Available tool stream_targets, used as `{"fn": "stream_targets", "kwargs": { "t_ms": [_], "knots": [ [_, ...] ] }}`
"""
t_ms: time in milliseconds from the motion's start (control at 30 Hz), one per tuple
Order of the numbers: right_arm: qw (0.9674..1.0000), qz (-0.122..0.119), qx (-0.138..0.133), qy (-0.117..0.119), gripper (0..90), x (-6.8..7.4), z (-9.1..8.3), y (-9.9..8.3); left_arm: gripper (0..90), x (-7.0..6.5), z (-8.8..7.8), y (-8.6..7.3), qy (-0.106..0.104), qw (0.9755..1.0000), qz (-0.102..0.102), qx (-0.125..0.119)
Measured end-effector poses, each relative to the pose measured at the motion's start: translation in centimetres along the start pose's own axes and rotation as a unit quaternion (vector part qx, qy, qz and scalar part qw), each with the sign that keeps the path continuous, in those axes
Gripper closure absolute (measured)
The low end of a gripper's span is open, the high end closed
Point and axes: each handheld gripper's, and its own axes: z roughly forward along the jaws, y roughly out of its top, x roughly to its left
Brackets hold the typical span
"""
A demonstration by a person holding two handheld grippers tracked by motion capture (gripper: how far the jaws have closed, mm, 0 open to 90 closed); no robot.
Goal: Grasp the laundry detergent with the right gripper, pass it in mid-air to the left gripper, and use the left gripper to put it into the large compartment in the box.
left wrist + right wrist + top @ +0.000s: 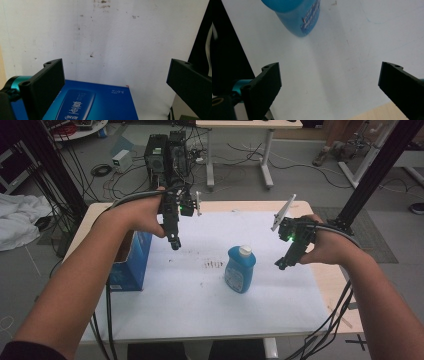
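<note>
Bottle [240, 269], blue with white cap, upright at desk centre on white sheet [200, 290]. Left tongs [174, 243]: jaws spread, empty, at its 10 o'clock, above blue box [131, 265] (printed lid faces up). Right tongs [280, 264]: jaws spread, empty, at its 3 o'clock. Desk [332, 285]: pale wood.

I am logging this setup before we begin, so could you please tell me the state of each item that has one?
Bottle: upright on the white sheet, white cap on, untouched.
Box: standing at the table's left edge, top open; contents cannot be seen.
Left gripper: open, empty, held above the sheet beside the box.
Right gripper: open, empty, held right of the bottle, apart from it.
</note>
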Motion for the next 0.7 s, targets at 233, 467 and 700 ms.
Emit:
{"fn": "stream_targets", "kwargs": {
  "t_ms": [233,467,700],
  "knots": [
    [0.9894,0.066,-0.129,-0.011,3.2,-0.9,-0.6,-1.4,1.7,0.0,-0.1,0.0,0.002,1.0000,-0.001,-0.001],
    [0.9667,0.134,-0.205,-0.074,3.1,-1.9,-1.1,-2.4,1.7,-0.1,-0.1,-0.2,0.003,1.0000,-0.002,-0.002],
    [0.9618,0.155,-0.209,-0.084,3.1,-1.4,-0.3,-5.4,1.7,0.0,0.2,-0.7,0.001,1.0000,-0.003,-0.002]
  ]
}}
